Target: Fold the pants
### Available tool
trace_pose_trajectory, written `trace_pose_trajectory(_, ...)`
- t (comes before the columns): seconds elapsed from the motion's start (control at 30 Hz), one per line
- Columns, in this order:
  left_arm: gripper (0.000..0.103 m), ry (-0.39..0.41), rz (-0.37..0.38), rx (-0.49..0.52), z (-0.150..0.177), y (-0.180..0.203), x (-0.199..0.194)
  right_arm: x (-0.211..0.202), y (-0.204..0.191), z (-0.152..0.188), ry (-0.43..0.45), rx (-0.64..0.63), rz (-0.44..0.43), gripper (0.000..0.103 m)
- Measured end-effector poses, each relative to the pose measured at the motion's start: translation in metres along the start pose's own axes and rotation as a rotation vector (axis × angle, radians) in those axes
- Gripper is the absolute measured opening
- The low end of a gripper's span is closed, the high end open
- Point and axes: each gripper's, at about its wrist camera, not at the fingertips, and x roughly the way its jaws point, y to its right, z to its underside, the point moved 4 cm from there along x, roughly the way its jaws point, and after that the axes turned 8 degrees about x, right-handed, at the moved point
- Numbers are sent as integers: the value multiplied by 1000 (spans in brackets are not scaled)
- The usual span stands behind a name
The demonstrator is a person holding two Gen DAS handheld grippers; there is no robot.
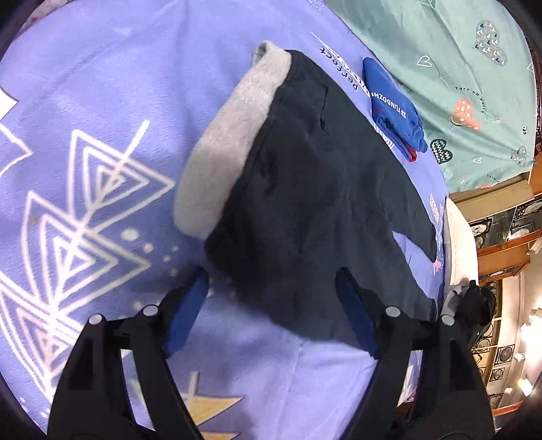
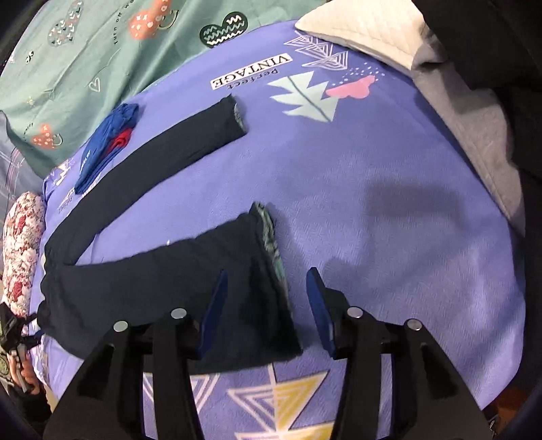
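Step in hand (judged): layout/re-grip stage, fold not yet made. Dark fleece-lined pants [image 1: 321, 189] lie spread on the lavender bedspread [image 1: 101, 101], both legs apart in a V, waist end turned back to show grey lining [image 1: 220, 145].

Landmark: the pants.

Left gripper [image 1: 271, 304]: at the waist end, jaws wide, blue pads either side of the near waist corner but clear of the cloth as far as the left wrist view shows; nothing held. Points steeply down at the bed.

Right gripper [image 2: 267, 304]: at the hem of the near leg [image 2: 264, 270], jaws part-open, cuff lying between the pads, no pinch visible; patterned inner lining shows at the cuff edge. Also angled steeply down. The far leg [image 2: 189, 135] lies well apart from the near one, hem toward the "VINTAGE" print [image 2: 250, 76].

Other items: folded blue garment [image 2: 108, 142] just beside the far leg, on the side away from the grippers; green heart-print sheet [image 2: 84, 50] beyond that; floral cushion [image 2: 20, 243] off the waist end; quilted white pillow [image 2: 359, 30] beyond the hems.

Next move (judged): both grippers to close on the near edge, waist corner and cuff, then lift and carry the near leg over onto the far leg, edges matched. Risks: thick fleece may slip from a shallow pinch; bedspread may get caught with the cloth; blue garment sits close to the landing zone.
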Motion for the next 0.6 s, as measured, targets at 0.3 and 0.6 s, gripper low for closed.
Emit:
trace_pose_trajectory(0.3,10,75,-70,81,-14,22,10,11,-13,22,-43,-79,18,16)
trace_pose_trajectory(0.6,8,166,-30,64,-5,16,-52,-54,-27,6,56,-79,-85,14)
